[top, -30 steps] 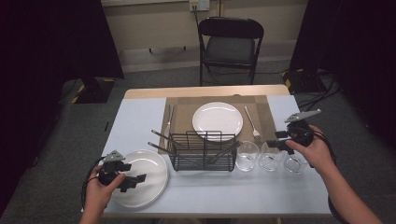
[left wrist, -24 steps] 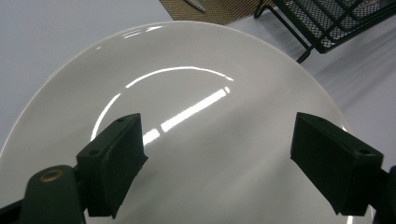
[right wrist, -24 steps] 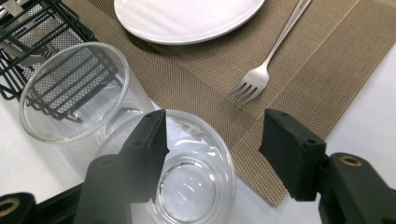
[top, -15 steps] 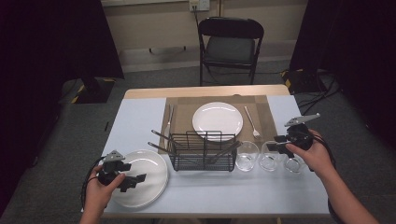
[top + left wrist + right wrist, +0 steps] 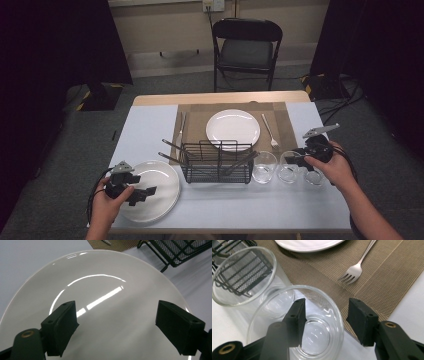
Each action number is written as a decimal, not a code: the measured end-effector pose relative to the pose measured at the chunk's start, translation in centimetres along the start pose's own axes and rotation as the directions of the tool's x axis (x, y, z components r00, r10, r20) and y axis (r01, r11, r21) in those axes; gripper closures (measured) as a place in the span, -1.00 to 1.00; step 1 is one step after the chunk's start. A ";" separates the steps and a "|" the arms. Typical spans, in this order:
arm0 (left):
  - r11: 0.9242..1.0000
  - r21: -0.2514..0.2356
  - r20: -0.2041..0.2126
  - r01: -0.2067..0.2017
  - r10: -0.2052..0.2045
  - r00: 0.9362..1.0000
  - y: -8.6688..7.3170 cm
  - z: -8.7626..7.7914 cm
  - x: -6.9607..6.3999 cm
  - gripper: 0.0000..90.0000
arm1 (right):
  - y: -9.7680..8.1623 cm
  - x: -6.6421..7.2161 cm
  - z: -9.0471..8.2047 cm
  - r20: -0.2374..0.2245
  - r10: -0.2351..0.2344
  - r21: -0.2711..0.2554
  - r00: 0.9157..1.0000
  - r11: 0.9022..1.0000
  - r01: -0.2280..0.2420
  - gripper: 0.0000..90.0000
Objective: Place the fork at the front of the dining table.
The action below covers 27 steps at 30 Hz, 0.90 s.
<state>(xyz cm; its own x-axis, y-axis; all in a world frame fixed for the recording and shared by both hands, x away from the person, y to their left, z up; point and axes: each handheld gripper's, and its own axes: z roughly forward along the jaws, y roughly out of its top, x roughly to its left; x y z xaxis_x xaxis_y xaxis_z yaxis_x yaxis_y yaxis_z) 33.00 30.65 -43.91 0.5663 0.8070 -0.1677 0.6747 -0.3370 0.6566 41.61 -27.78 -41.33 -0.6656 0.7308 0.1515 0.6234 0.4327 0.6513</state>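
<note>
Three clear glasses stand in a row right of the rack; the middle glass (image 5: 290,169) (image 5: 294,340) is the one under my right gripper (image 5: 296,155) (image 5: 325,317). That gripper's jaws straddle the glass's far wall, one inside the rim and one outside. They have just been closing, and a gap still shows on both sides of the wall. The left glass (image 5: 263,166) (image 5: 239,277) stands beside it. My left gripper (image 5: 144,193) (image 5: 115,327) hovers open over a white plate (image 5: 165,186) (image 5: 105,297) at the front left, with nothing between its jaws.
A black wire rack (image 5: 216,162) (image 5: 227,250) holding cutlery stands mid-table. Behind it a brown placemat (image 5: 280,112) carries a second white plate (image 5: 233,129), a fork (image 5: 270,132) (image 5: 354,270) to its right and cutlery to its left. The third glass (image 5: 314,176) is by my right hand.
My right hand has sunk slightly toward the glasses, bringing its jaws over the middle glass's rim. The left hand and its gripper have stayed over the plate.
</note>
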 end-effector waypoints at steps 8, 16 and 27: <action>1.000 0.003 0.000 0.000 0.000 1.000 0.0 0.0 0.0 -0.62 | -0.1 0.0 0.1 -0.002 -0.004 0.015 1.000 1.000 0.004 0.16; 1.000 0.003 -0.002 -0.005 0.006 1.000 0.0 0.0 0.1 -0.62 | -0.1 0.2 0.3 0.015 -0.006 0.041 1.000 0.999 0.005 0.27; 1.000 -0.003 -0.008 -0.003 0.003 1.000 0.0 0.0 0.1 -0.62 | 0.0 0.3 0.6 0.031 -0.037 0.069 0.999 0.997 0.035 0.47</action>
<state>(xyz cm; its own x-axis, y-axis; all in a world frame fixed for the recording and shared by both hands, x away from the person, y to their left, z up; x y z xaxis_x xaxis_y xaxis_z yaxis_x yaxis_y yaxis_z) 33.07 30.75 -43.90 0.5650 0.8095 -0.1598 0.6716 -0.3386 0.6591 41.66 -27.19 -41.69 -0.6754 0.7301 0.1041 0.6266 0.4937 0.6030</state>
